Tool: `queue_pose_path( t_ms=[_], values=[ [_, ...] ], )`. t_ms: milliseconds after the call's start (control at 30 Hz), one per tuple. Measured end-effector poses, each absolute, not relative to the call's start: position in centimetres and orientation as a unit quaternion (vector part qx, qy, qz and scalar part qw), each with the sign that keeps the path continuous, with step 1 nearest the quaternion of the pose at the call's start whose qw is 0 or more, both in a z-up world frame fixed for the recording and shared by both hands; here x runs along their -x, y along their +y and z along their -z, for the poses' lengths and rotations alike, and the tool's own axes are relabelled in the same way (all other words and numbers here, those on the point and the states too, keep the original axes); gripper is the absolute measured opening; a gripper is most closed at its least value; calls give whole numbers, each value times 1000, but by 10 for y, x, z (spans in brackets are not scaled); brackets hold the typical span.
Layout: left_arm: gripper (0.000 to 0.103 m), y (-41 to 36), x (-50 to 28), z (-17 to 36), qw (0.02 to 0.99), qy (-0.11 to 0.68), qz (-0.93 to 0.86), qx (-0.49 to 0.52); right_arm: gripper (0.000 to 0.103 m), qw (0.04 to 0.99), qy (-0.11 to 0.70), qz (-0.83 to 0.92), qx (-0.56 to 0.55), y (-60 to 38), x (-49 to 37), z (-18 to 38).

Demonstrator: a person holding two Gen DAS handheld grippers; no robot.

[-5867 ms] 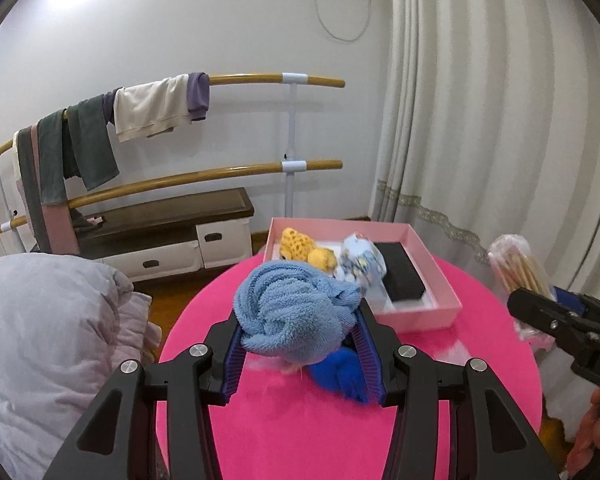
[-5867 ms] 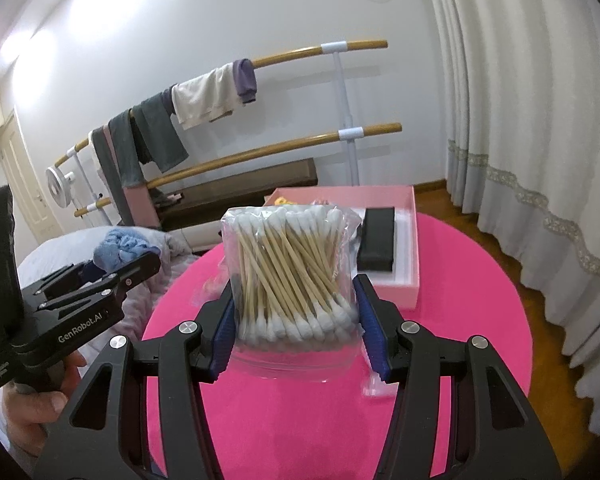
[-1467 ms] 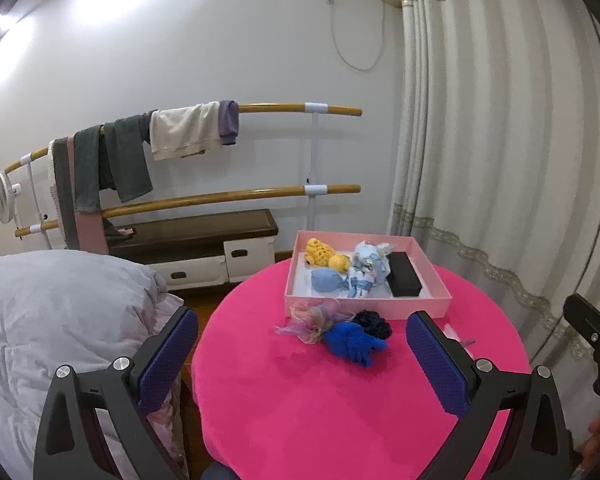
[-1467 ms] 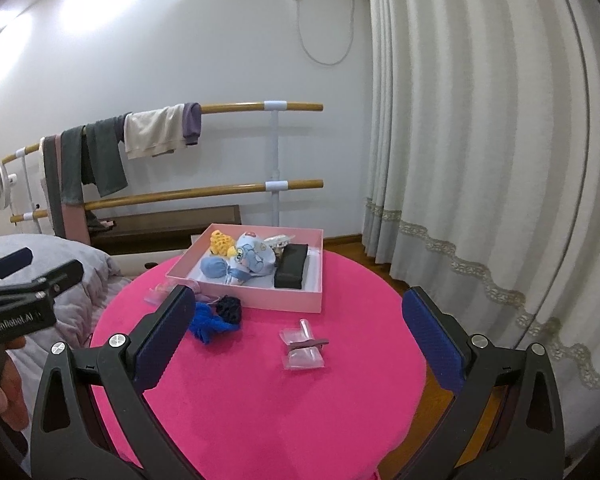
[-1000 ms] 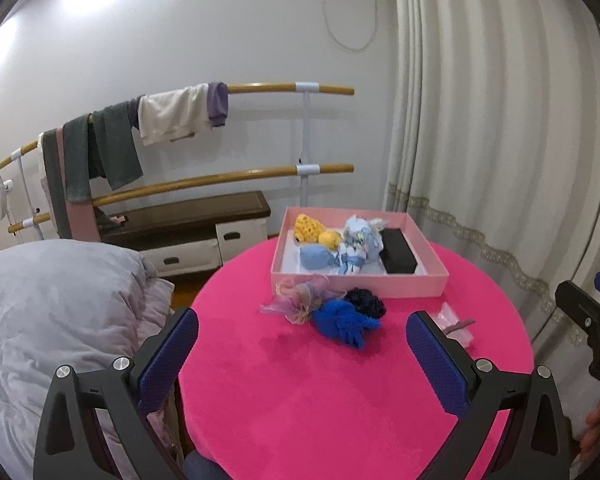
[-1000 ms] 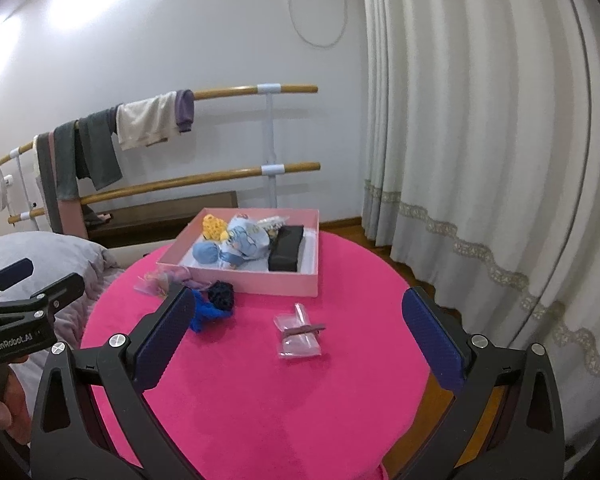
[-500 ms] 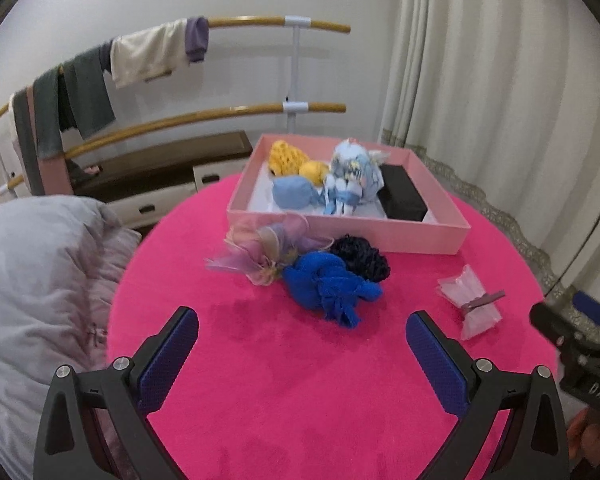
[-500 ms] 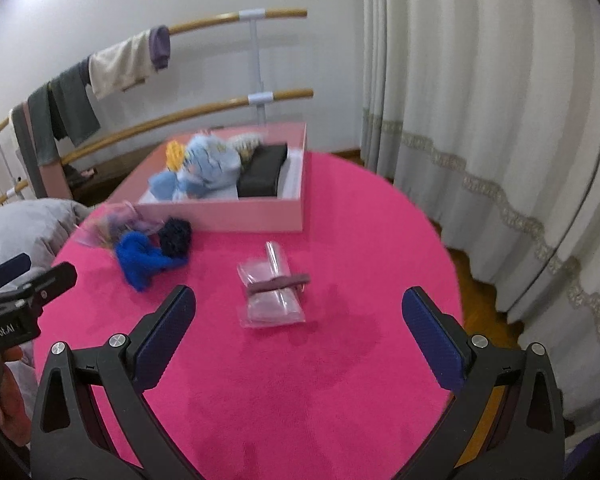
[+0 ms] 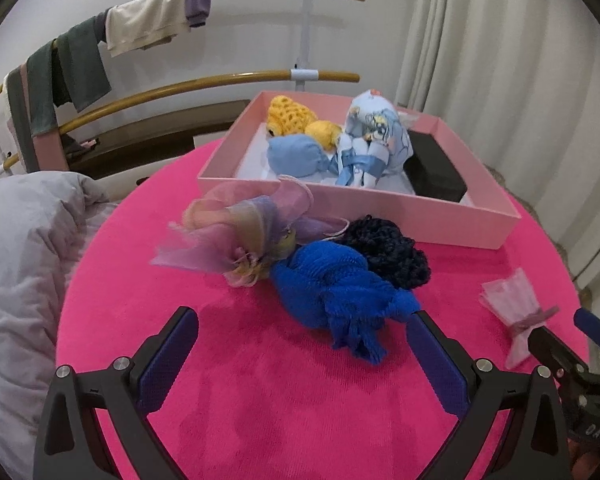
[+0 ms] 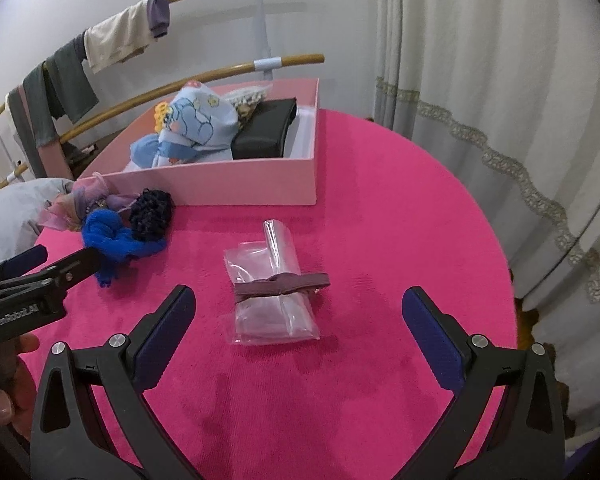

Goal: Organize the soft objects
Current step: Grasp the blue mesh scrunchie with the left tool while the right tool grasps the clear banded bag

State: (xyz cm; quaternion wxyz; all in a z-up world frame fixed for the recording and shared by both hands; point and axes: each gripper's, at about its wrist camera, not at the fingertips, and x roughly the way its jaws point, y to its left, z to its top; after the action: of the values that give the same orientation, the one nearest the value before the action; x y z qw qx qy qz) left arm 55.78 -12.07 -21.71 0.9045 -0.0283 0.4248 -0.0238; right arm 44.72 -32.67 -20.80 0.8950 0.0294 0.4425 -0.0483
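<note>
A pink box on the round pink table holds a yellow knit toy, a light blue towel ball, a blue-white cartoon bundle and a black case. In front of it lie a pastel organza scrunchie, a blue cloth and a dark knit scrunchie. My left gripper is open, just short of the blue cloth. My right gripper is open, low over a clear plastic bag with a brown hair band.
The pink table top ends in a round edge near white curtains. A grey duvet lies left of the table. Wooden rails with hung clothes stand behind. The right gripper shows at the left wrist view's right edge.
Both grippers, open and empty since 1.5 s ago, have dropped and moved in toward the table: the left toward the blue cloth, the right toward the plastic bag.
</note>
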Motion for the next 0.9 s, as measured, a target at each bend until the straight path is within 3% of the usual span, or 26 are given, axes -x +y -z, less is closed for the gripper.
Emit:
queue_pose_path(
  t_ms=[133, 233, 267, 300, 433, 467, 567, 900],
  values=[
    [103, -126, -581, 232, 901, 432, 19, 21, 103, 890, 452, 44, -30, -327, -457, 218],
    [93, -123, -596, 242, 898, 437, 24, 38, 102, 888, 457, 38, -27, -325, -464, 224],
    [83, -121, -600, 246, 895, 442, 32, 50, 95, 887, 459, 36, -26, -324, -466, 226],
    [76, -119, -604, 249, 892, 446, 38, 59, 81, 886, 462, 36, -26, -324, -468, 229],
    [63, -115, -605, 252, 892, 443, 52, 71, 53, 882, 470, 21, -27, -322, -472, 234],
    [53, -113, -603, 251, 892, 443, 56, 74, 51, 882, 470, 19, -25, -320, -471, 234],
    [46, -110, -597, 250, 890, 444, 63, 80, 48, 883, 468, 20, -25, -319, -468, 232],
    [43, -91, -553, 241, 892, 443, 64, 66, 48, 885, 464, 15, -44, -320, -445, 221]
  ],
)
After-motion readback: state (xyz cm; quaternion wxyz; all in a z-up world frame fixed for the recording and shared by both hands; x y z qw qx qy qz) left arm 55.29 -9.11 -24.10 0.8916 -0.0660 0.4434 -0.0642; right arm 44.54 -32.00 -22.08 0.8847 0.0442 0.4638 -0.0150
